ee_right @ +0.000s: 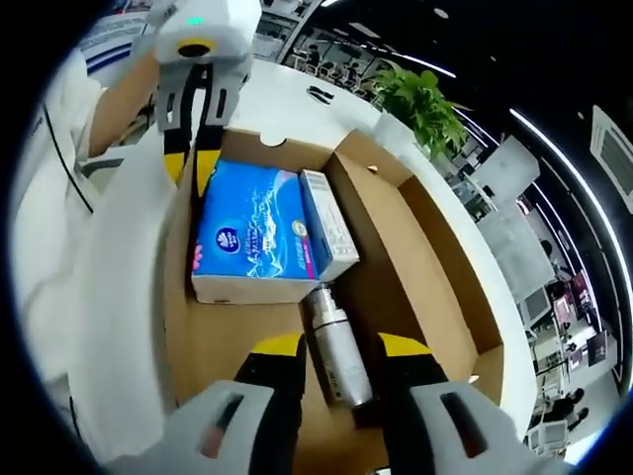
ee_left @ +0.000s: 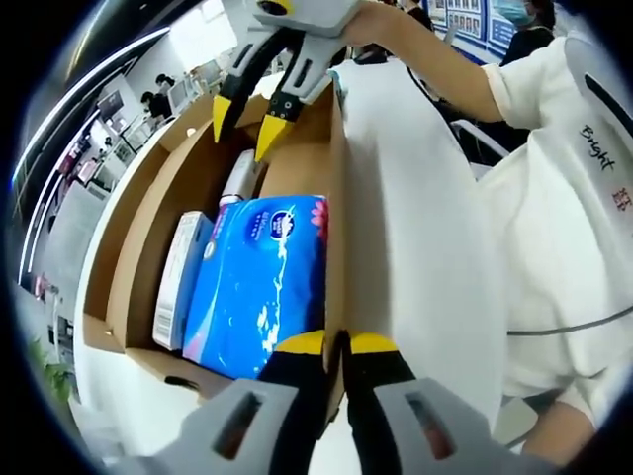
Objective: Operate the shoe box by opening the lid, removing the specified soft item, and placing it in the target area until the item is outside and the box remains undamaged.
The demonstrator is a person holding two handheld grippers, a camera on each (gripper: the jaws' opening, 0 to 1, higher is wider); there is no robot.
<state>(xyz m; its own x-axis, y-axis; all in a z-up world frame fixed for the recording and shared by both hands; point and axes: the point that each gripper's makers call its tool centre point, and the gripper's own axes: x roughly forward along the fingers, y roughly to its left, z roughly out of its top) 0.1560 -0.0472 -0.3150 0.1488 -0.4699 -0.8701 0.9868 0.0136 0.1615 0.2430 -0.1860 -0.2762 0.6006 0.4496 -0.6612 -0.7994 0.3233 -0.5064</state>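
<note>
Lid's open: my left claw [ee_left: 336,348] is pinched on the shoe box [ee_right: 435,247] side wall, my right claw [ee_right: 341,358] hangs spread over the silver bottle [ee_right: 336,346], blue tissue pack [ee_right: 252,233] not yet out.

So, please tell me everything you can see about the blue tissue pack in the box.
The tissue pack is a soft rectangular pack in glossy blue plastic film with white wave-like print, a dark round logo and a pink patch at one end. It lies flat on the floor of the open cardboard box, near the wall where the left gripper is shut on the box edge. A small white carton leans against its long side. A silver bottle lies beyond its end, between the right gripper's open jaws.
</note>
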